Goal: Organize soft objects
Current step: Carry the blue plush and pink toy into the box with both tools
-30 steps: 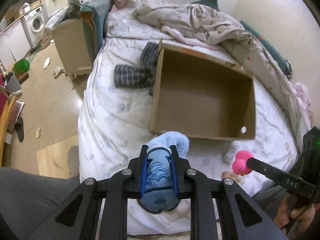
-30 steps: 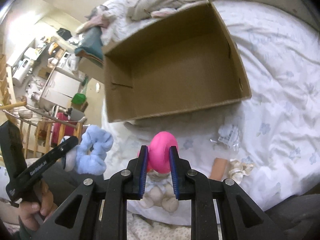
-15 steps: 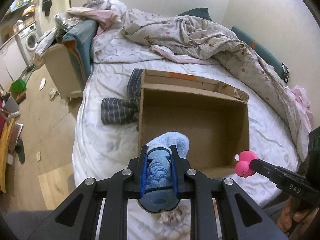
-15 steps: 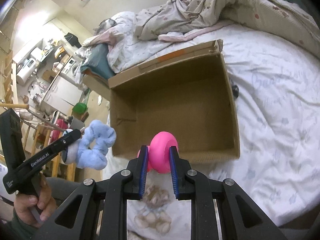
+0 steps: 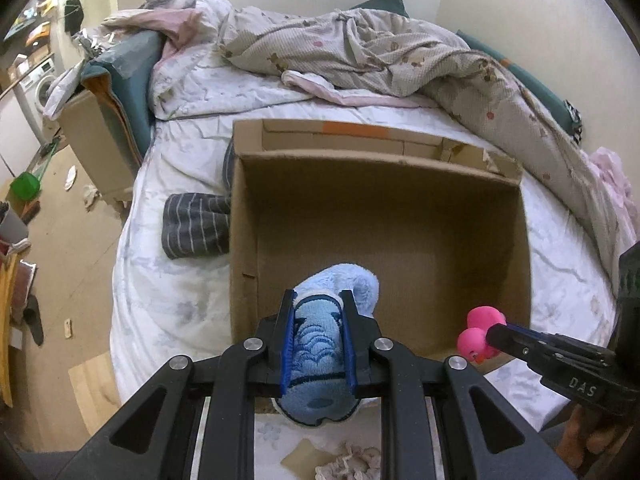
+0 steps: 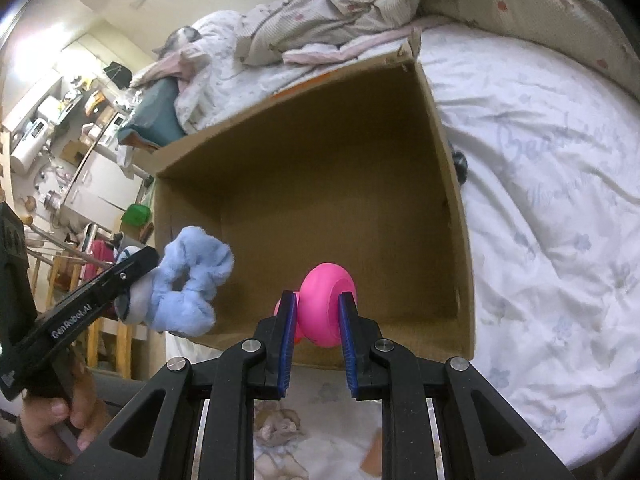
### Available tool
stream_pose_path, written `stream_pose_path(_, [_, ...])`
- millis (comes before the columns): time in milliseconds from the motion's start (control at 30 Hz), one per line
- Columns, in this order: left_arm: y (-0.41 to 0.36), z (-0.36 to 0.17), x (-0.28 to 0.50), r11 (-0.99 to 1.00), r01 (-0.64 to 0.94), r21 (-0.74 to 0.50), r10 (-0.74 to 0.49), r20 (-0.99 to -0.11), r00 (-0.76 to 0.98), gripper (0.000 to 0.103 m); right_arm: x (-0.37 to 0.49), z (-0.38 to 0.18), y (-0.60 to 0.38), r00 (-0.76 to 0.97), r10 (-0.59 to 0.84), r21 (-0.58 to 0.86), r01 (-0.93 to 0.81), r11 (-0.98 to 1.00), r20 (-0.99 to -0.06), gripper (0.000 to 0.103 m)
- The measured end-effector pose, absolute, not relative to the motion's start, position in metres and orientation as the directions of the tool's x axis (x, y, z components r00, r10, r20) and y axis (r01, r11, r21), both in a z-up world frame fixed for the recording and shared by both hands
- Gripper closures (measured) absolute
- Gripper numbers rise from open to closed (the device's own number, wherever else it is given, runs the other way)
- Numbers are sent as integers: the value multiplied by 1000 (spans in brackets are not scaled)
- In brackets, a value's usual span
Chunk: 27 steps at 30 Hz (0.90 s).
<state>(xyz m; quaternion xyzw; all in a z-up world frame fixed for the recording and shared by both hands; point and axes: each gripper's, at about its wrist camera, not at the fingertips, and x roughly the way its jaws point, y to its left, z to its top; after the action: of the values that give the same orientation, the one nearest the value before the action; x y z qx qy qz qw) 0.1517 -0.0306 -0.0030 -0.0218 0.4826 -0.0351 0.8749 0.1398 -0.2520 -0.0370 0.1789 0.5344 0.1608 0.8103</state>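
An open, empty cardboard box (image 5: 384, 168) (image 6: 448, 184) sits on the bed. My left gripper (image 5: 318, 304) is shut on a fluffy light-blue sock (image 5: 320, 344) and holds it over the box's near left corner; the sock also shows in the right wrist view (image 6: 188, 276). My right gripper (image 6: 318, 308) is shut on a pink rubber duck (image 6: 326, 304) and holds it above the box's near wall; the duck also shows in the left wrist view (image 5: 478, 334).
A striped dark garment (image 5: 196, 228) lies left of the box. A rumpled quilt (image 5: 360, 52) covers the far bed. Small beige soft things (image 6: 276, 432) and a cardboard scrap (image 5: 304, 456) lie on the sheet below the grippers. Floor and furniture are to the left.
Both grippers have risen and moved forward, from in front of the box to over its near edge, each still holding its object.
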Motion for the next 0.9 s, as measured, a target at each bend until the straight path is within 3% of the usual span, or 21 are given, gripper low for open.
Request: stream_pose_path(900, [-33,-33,153,998,42,-36,-52,-877,478,81,146,-67,-231,266,403,401,-64,914,-876,80])
